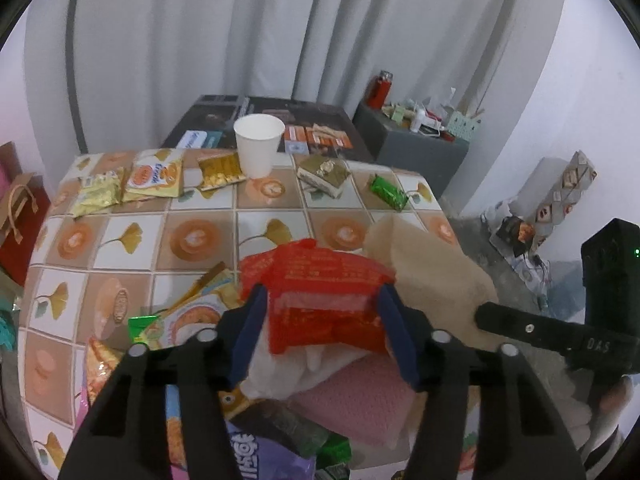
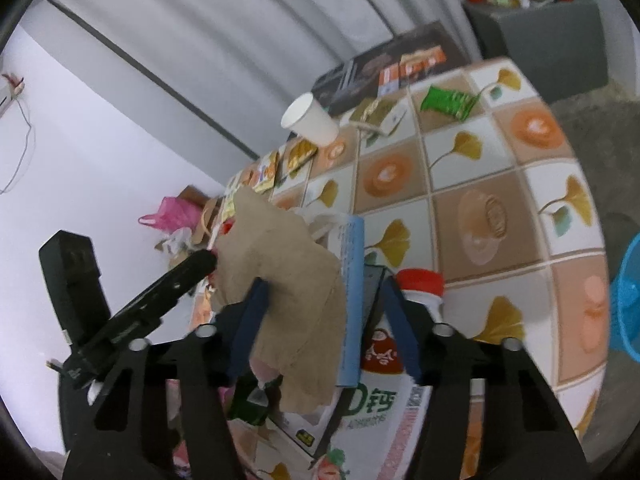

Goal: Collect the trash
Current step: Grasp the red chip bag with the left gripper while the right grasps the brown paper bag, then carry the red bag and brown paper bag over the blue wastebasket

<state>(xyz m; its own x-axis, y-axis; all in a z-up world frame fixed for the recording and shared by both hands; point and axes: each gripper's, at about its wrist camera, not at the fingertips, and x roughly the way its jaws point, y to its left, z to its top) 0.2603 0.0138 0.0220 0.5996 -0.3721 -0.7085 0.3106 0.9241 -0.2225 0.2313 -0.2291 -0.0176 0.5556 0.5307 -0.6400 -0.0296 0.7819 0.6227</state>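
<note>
My left gripper is shut on a red snack wrapper and holds it over the open brown paper bag, which has white and pink trash inside. My right gripper is shut on the bag's rim, holding the bag open. The other gripper shows as a black arm at the left of the right wrist view. On the tiled tablecloth lie more wrappers: yellow packets, a gold packet, a green packet, a cake-like box and a white paper cup.
Near wrappers and a purple bag lie at the table's front. A red-capped bottle and a carton lie by the bag. A dark box sits behind the table, a grey cabinet at right, a blue basket beside the table.
</note>
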